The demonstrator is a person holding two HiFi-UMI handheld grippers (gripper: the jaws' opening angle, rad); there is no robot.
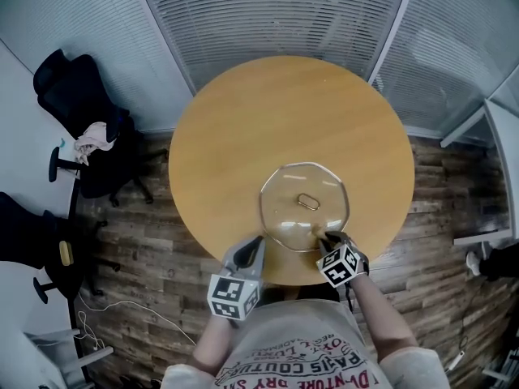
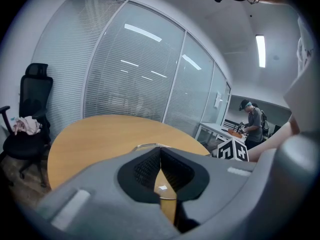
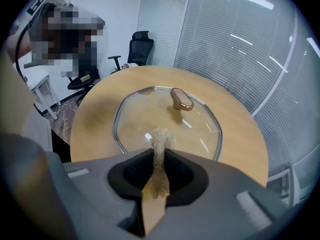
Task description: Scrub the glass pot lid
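Scrubbing well calls for pressing the fibrous scrubber [image 3: 161, 136], clamped in the jaws of the right gripper [image 3: 159, 153], in firm circles on the glass pot lid [image 1: 285, 209] at the bench [image 1: 243, 120] near edge, while the left gripper [image 2: 160, 154], jaws together and empty, steadies its rim

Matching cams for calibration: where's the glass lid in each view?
Head view: glass pot lid lies just below centre.
Left gripper view: only its rim peeks above the jaws.
Right gripper view: whole lid, centre.
Shared landmark: the round wooden table.
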